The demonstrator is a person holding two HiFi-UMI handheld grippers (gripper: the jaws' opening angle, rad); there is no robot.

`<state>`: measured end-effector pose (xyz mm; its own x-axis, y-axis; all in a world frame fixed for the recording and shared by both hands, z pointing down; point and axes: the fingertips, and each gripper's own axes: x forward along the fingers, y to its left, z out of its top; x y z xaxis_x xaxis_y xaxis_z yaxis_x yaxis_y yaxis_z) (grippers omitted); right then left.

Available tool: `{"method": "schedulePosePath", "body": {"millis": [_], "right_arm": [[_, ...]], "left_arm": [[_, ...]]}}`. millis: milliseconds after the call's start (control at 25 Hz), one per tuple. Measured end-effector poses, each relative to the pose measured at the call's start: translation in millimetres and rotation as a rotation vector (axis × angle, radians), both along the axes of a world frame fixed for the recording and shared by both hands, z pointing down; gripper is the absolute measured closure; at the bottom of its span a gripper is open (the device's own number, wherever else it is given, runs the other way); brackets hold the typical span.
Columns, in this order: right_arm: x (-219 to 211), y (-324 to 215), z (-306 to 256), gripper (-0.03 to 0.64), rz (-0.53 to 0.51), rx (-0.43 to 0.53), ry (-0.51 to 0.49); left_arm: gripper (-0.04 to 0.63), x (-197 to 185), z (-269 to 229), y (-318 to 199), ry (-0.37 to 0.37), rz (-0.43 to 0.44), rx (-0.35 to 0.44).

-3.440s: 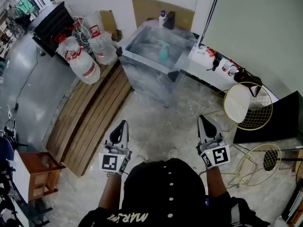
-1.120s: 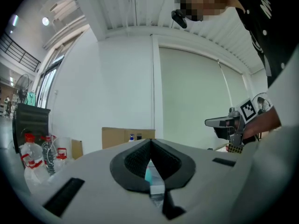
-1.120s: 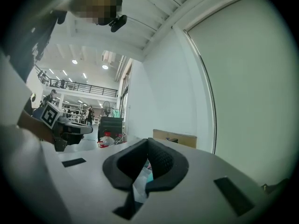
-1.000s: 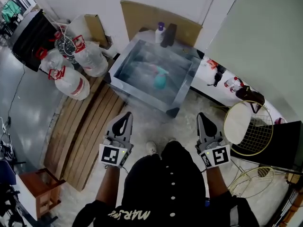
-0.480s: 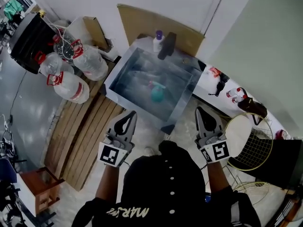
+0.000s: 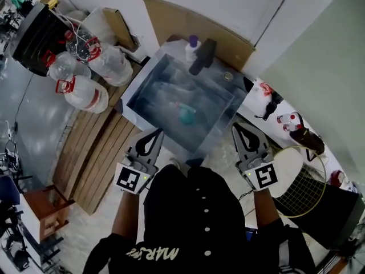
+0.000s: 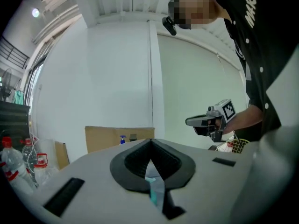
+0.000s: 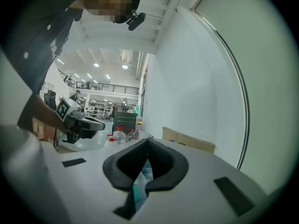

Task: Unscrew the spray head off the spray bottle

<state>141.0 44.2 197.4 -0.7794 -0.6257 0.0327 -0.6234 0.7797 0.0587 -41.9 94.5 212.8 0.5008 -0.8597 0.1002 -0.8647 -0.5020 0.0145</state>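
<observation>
A teal spray bottle [image 6: 185, 114] lies on the shiny steel table top [image 6: 149, 83] ahead of me. My left gripper [image 6: 155, 132] is held just short of the table's near edge, jaws shut with nothing in them. My right gripper [image 6: 237, 128] is level with it by the table's near right corner, also shut and empty. In the left gripper view the shut jaws [image 7: 150, 143] leave a slit showing a sliver of the teal bottle [image 7: 152, 193]. The right gripper view [image 8: 148, 143] shows the same teal [image 8: 139, 186] through its slit.
A white bottle with a purple cap [image 6: 192, 47] and a dark object [image 6: 203, 56] stand at the table's far edge before a cardboard sheet [image 6: 171, 17]. Large water jugs [image 6: 84, 94] and wooden slats [image 6: 94, 153] lie left. A round wire chair [image 6: 299, 181] is at right.
The person has walked up to the table, so it and the teal bottle now lie much closer to both grippers. Both grippers stayed shut and empty.
</observation>
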Motion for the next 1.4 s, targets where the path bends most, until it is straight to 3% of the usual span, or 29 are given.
{"method": "schedulePosePath", "body": {"millis": [160, 360, 520, 720, 840, 960, 1080, 1200, 1400], "right_arm": [[-9.2, -11.2, 12.6, 0.606, -0.039, -0.028, 0.031], [-32.2, -28.1, 29.4, 0.606, -0.071, -0.036, 0.121], [-55.0, -37.8, 56.6, 0.606, -0.141, -0.06, 0.257], [-89.5, -49.8, 99.4, 0.605, -0.25, -0.15, 0.39], [-108.1, -60.9, 121.2, 0.597, -0.297, -0.182, 0.433], [-122.8, -67.3, 145.5, 0.525, -0.333, -0.237, 0.45], [-135.3, -65.9, 168.3, 0.467, -0.37, -0.286, 0.476], [-143.8, -57.8, 189.8, 0.443, -0.408, -0.333, 0.512], [-156.5, -61.9, 216.1, 0.448, -0.443, -0.336, 0.587]], "left_arm": [[0.571, -1.2, 19.1, -13.1, -0.026, 0.033, -0.062], [0.571, -8.6, 48.8, -36.3, -0.34, 0.191, -0.067], [0.571, -12.0, 84.4, -51.7, -0.419, 0.333, -0.134], [0.571, -23.2, 157.2, -80.4, -0.582, 0.532, -0.23], [0.57, -31.6, 196.7, -97.8, -0.584, 0.631, -0.291], [0.566, -31.0, 227.8, -110.5, -0.566, 0.723, -0.332], [0.459, -23.2, 261.3, -108.2, -0.613, 0.85, -0.384], [0.394, -15.8, 292.2, -99.0, -0.695, 0.969, -0.415], [0.282, 5.2, 321.4, -98.4, -0.649, 1.091, -0.447]]}}
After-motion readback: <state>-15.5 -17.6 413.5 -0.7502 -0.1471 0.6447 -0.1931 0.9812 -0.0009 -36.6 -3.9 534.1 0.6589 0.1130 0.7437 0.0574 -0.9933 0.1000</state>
